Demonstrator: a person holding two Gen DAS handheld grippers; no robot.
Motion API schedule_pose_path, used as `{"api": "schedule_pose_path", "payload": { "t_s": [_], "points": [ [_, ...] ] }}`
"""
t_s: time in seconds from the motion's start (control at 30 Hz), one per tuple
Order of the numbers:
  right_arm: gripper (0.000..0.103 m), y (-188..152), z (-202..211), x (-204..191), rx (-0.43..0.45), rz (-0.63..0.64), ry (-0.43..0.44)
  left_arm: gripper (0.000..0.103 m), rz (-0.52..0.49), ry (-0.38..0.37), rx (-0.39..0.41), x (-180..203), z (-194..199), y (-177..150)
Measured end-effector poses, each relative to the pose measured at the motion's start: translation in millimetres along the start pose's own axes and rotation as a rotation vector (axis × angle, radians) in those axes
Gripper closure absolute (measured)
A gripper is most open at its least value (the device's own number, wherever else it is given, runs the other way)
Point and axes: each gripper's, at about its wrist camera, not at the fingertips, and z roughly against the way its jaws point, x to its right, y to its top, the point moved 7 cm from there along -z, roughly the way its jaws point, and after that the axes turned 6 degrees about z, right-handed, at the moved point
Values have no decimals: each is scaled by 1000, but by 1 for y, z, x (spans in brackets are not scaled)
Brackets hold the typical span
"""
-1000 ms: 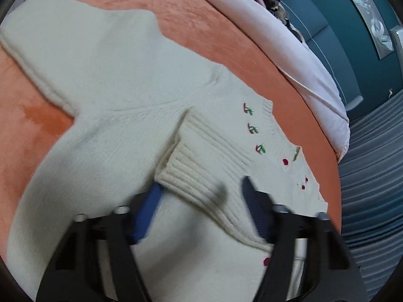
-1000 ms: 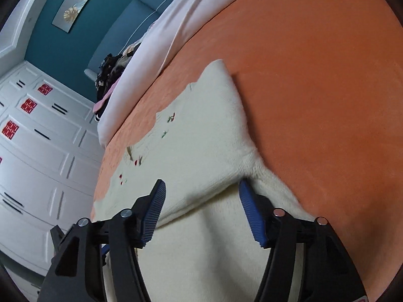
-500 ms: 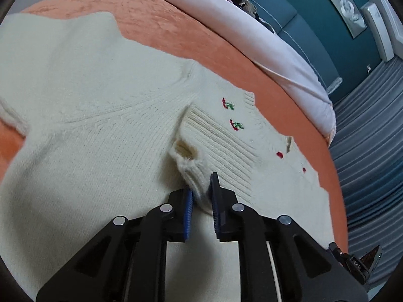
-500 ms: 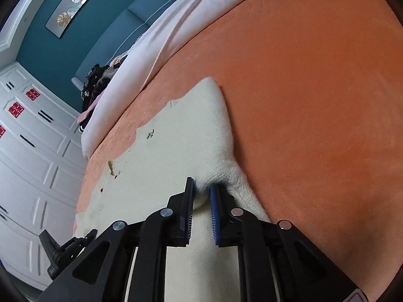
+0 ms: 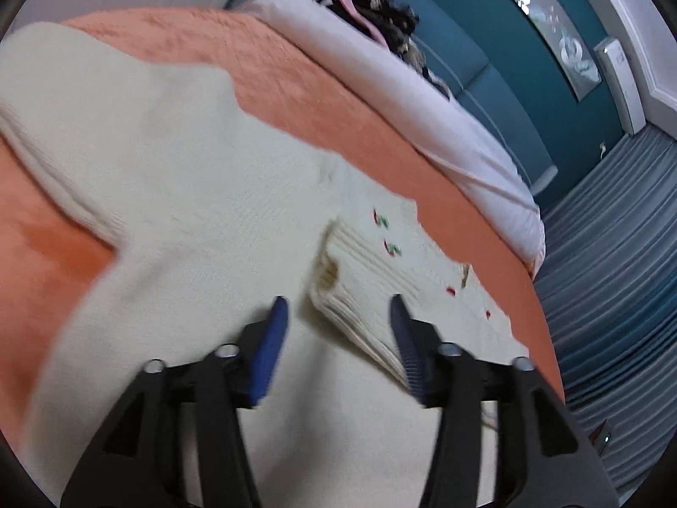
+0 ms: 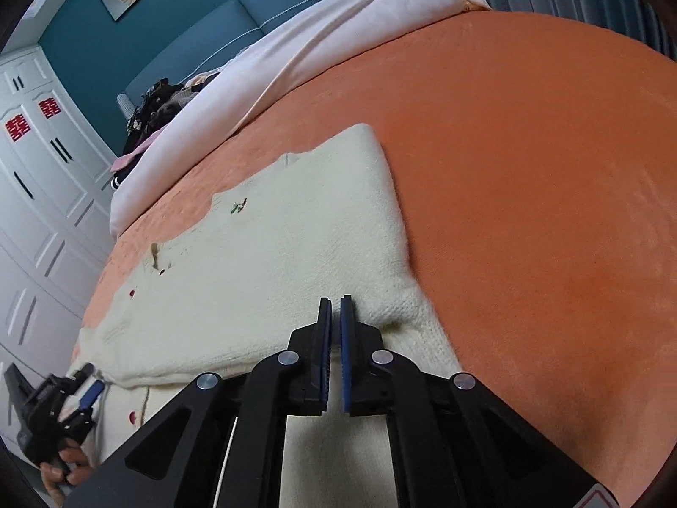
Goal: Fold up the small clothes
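Note:
A cream knit cardigan (image 5: 182, 194) with small red and green cherry embroidery lies spread on the orange bedspread. One sleeve is folded across its front, and the ribbed cuff (image 5: 359, 292) lies between my left fingers. My left gripper (image 5: 338, 313) is open over that cuff and holds nothing. The cardigan also shows in the right wrist view (image 6: 271, 249), with a sleeve folded across the body. My right gripper (image 6: 335, 309) has its jaws nearly together at the sleeve's fold near the armpit; I cannot tell whether fabric is pinched. The left gripper (image 6: 84, 381) shows at lower left, open.
The orange bedspread (image 6: 529, 194) stretches wide to the right of the cardigan. A pale pink quilt (image 5: 402, 97) lies along the far edge with dark clothes (image 5: 372, 12) piled on it. White wardrobe doors (image 6: 38, 220) stand on the left, and grey curtains (image 5: 613, 275) hang beyond the bed.
My left gripper was shut on the cuff half a second ago and has now opened, leaving the cuff on the cardigan's front. My right gripper shut a second ago and stays shut.

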Motion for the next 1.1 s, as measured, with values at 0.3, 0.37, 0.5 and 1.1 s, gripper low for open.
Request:
{"api": "schedule_pose_path", "payload": {
  "t_s": [0.3, 0.37, 0.5, 1.1],
  "points": [
    [99, -10, 13, 14, 36, -28, 40, 26, 395, 344, 288, -213, 107, 152],
    [99, -11, 12, 13, 37, -27, 38, 33, 449, 341, 323, -235, 116, 175],
    [99, -14, 11, 18, 38, -36, 47, 85, 504, 384, 283, -247, 103, 198],
    [99, -13, 8, 26, 44, -112, 146, 57, -243, -70, -223, 140, -47, -81]
  ]
}}
